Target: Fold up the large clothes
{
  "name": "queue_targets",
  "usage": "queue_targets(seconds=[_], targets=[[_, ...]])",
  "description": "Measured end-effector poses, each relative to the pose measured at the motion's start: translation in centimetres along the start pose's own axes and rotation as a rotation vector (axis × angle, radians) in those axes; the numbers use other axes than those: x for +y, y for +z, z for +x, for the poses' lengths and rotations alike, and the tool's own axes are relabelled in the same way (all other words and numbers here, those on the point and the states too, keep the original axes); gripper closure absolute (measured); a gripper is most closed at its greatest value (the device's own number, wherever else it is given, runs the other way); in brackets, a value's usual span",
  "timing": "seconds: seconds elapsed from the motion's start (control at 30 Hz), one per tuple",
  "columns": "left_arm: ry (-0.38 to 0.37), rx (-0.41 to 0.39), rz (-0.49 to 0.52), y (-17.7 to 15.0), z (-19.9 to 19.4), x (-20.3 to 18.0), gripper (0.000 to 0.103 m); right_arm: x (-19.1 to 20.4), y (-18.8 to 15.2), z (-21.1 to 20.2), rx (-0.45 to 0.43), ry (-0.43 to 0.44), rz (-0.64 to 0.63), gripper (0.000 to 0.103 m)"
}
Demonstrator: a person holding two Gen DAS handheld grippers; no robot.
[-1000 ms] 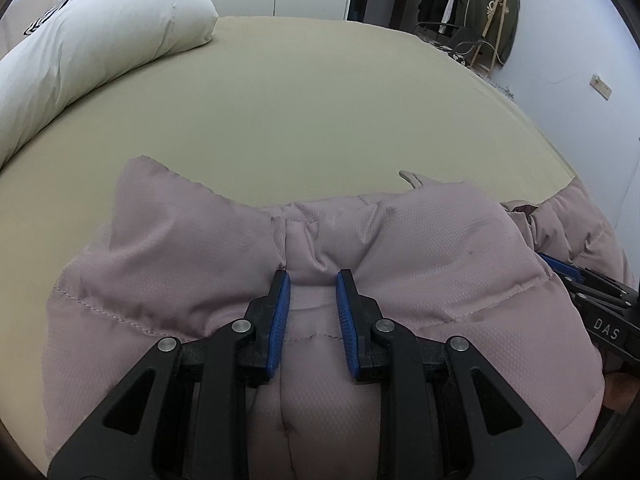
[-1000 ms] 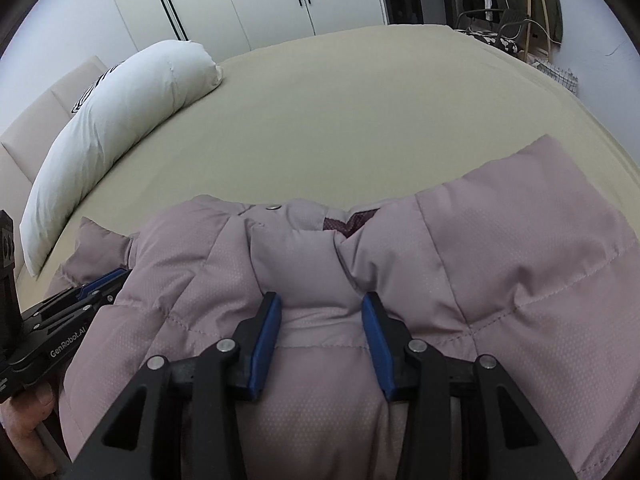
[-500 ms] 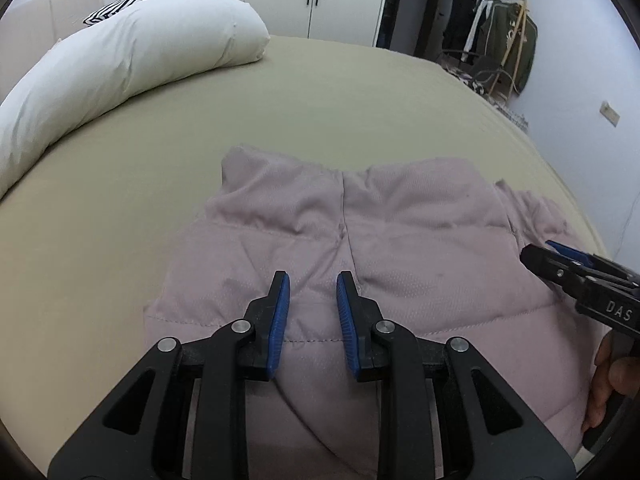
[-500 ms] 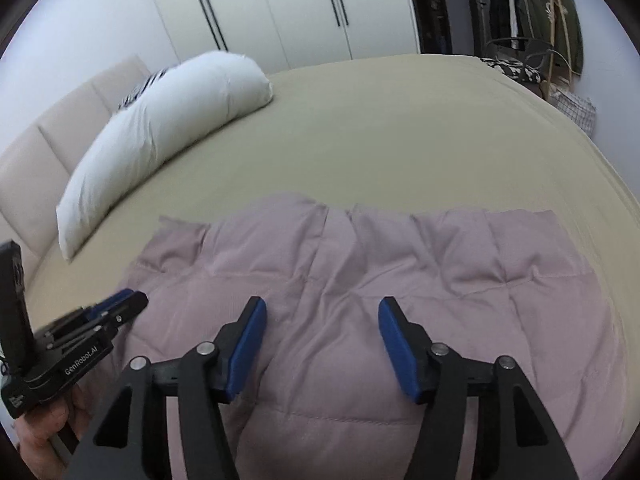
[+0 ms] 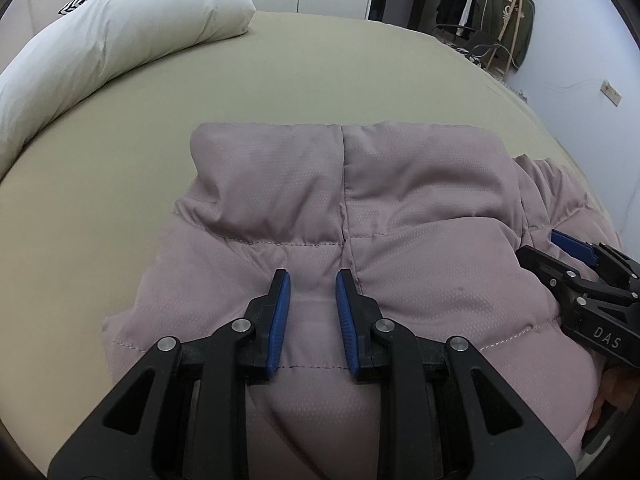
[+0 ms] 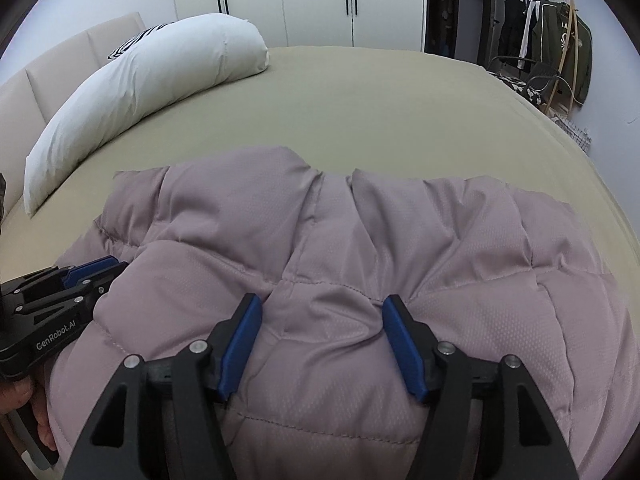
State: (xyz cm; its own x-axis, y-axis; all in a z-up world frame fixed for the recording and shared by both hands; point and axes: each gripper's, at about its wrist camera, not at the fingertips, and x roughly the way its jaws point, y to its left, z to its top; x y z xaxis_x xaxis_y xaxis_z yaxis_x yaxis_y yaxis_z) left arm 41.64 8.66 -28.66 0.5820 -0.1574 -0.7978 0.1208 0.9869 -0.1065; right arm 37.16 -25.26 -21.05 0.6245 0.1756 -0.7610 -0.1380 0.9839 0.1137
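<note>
A mauve quilted puffer jacket [image 5: 360, 200] lies folded on the olive bed; it also shows in the right wrist view [image 6: 340, 240]. My left gripper [image 5: 309, 280] hovers over its near left part, jaws open a little with fabric bulging between them but not pinched. My right gripper [image 6: 318, 306] is over the near right part, jaws wide open and empty. Each gripper shows at the edge of the other's view: the right one [image 5: 576, 248], the left one [image 6: 92, 268].
A long white pillow [image 5: 100, 40] lies at the far left of the bed [image 5: 340, 72], with a beige headboard [image 6: 48, 88] behind it. White wardrobes [image 6: 320, 0] stand beyond. A clothes rack [image 6: 548, 48] stands at the far right.
Both grippers let go of the jacket, which now lies flat on the bed. They rose and have come back down close over its near edge. The right jaws opened wider.
</note>
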Motion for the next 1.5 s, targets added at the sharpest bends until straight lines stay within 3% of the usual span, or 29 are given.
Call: queue_targets(seconds=[0.07, 0.17, 0.27, 0.33, 0.5, 0.6, 0.7, 0.83, 0.93, 1.0, 1.17, 1.27, 1.33, 1.4, 1.5], targets=[[-0.015, -0.018, -0.02, -0.2, -2.1, 0.1, 0.08, -1.4, 0.3, -2.8, -0.027, 0.024, 0.053, 0.048], [-0.025, -0.08, -0.011, -0.6, -5.4, 0.0, 0.08, -5.9, -1.0, -7.5, -0.117, -0.033, 0.147, 0.048], [0.001, -0.089, 0.031, -2.5, -6.8, -0.7, 0.08, -11.3, -4.0, -8.3, -0.054, -0.114, 0.244, 0.048], [0.001, -0.077, 0.042, -3.5, -6.1, -0.8, 0.08, -12.9, -5.9, -7.6, -0.033, -0.095, 0.236, 0.048], [-0.019, -0.072, 0.038, -3.4, -4.1, -0.7, 0.08, -12.1, -6.6, -5.9, -0.073, -0.154, 0.169, 0.044], [-0.05, -0.057, 0.017, -3.1, -3.1, 0.2, 0.08, -12.3, -6.7, -5.9, -0.071, -0.137, 0.195, 0.043], [-0.027, -0.052, 0.006, -3.4, -5.3, 0.4, 0.079, -12.4, -6.2, -8.3, -0.065, -0.134, 0.221, 0.043], [-0.012, -0.11, 0.012, -5.2, -8.6, 0.4, 0.079, -12.2, -8.2, -13.5, -0.173, -0.144, 0.25, 0.043], [-0.003, -0.083, 0.039, -7.0, -7.6, 0.2, 0.079, -11.4, -10.3, -12.3, -0.096, -0.184, 0.183, 0.042], [-0.012, -0.097, 0.034, -7.3, -7.1, 0.2, 0.079, -11.2, -11.6, -11.5, -0.113, -0.19, 0.149, 0.04], [-0.037, -0.073, 0.022, -6.8, -7.1, 0.6, 0.079, -11.3, -11.0, -11.2, -0.074, -0.2, 0.167, 0.036], [-0.058, -0.113, -0.036, -6.9, -9.5, 2.2, 0.079, -12.1, -10.1, -13.8, -0.095, -0.123, 0.223, 0.035], [-0.071, -0.142, -0.071, -7.3, -11.1, 3.5, 0.073, -12.6, -9.8, -16.1, -0.146, -0.072, 0.262, 0.026], [-0.123, -0.154, -0.132, -7.5, -12.5, 4.6, 0.045, -11.4, -9.0, -17.3, -0.171, 0.036, 0.238, 0.023], [-0.204, -0.174, -0.181, -7.3, -12.9, 4.8, 0.039, -8.0, -7.8, -16.3, -0.133, 0.191, 0.167, 0.023]])
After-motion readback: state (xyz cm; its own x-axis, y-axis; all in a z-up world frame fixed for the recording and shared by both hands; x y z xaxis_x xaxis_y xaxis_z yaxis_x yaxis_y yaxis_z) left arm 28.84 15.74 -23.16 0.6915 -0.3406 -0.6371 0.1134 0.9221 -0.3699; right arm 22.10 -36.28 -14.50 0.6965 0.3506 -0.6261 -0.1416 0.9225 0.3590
